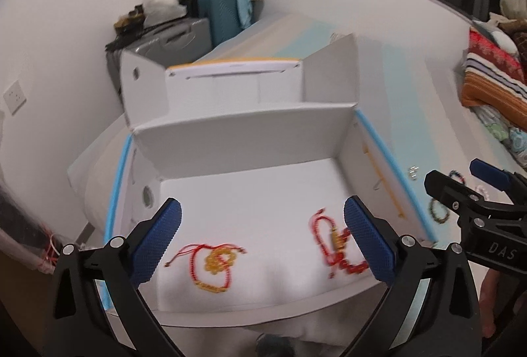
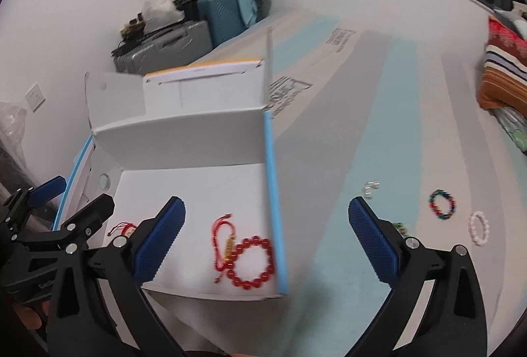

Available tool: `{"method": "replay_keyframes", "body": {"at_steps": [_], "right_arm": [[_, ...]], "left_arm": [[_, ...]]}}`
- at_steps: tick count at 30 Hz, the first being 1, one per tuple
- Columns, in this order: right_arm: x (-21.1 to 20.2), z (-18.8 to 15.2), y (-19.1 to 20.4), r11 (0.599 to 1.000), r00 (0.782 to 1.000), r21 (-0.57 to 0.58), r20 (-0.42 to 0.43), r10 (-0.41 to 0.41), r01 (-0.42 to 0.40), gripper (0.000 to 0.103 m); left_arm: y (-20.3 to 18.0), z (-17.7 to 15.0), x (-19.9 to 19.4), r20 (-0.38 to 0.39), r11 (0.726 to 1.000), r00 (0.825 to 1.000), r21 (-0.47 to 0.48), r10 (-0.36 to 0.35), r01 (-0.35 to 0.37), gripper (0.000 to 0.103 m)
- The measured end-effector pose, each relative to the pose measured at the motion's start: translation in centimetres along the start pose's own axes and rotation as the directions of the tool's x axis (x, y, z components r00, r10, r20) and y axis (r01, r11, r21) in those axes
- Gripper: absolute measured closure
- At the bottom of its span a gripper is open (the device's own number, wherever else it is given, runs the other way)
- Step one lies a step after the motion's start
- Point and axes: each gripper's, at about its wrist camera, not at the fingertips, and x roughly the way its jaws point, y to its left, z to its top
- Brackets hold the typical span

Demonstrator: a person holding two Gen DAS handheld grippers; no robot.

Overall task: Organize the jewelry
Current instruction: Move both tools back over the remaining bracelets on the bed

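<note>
An open white box (image 1: 243, 133) with blue edges (image 2: 271, 179) sits on the table. Inside lie a red-cord bracelet with yellow beads (image 1: 214, 264), a red-cord bracelet with a gold charm (image 2: 225, 241) and a red bead bracelet (image 2: 253, 263); the last two also show in the left wrist view (image 1: 336, 245). My left gripper (image 1: 263, 241) is open and empty above the box's front. My right gripper (image 2: 266, 245) is open and empty over the box's right wall. On the table to the right lie a multicolour bead bracelet (image 2: 443, 203), a white bead bracelet (image 2: 479, 227) and a clear bead piece (image 2: 370, 187).
A dark green bracelet (image 1: 438, 211) lies by the box's right side. Suitcases (image 1: 184, 30) and clutter stand by the far wall. Folded blankets (image 1: 494, 83) lie at the right. The table carries pale blue stripes (image 2: 362, 139).
</note>
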Motion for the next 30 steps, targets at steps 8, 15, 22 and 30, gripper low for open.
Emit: {"method": "replay_keyframes", "body": {"at_steps": [8,15,22,30], "right_arm": [[-3.2,-0.2,-5.6,0.996,0.997,0.049,0.035,-0.070,0.068,0.008],[-5.1,-1.4,-11.7,0.986,0.990,0.104,0.038,-0.137,0.133,0.008],[-5.8,-3.1,-17.8,0.968,0.981,0.168,0.016,-0.193,0.187,0.008],[-5.2,-5.0,-24.8,0.938,0.968,0.240,-0.030,-0.251,0.251,0.008]], "left_arm": [[-5.8,1.0,-1.7,0.036,0.997,0.998,0.044,-0.057,0.056,0.006],[-11.7,1.1,-1.5,0.028,0.989,0.994,0.113,-0.102,0.099,0.006],[-17.7,0.7,-0.3,0.002,0.974,0.989,0.174,-0.150,0.147,0.006],[-23.6,-0.1,2.6,-0.047,0.957,0.982,0.218,-0.183,0.189,0.006]]}}
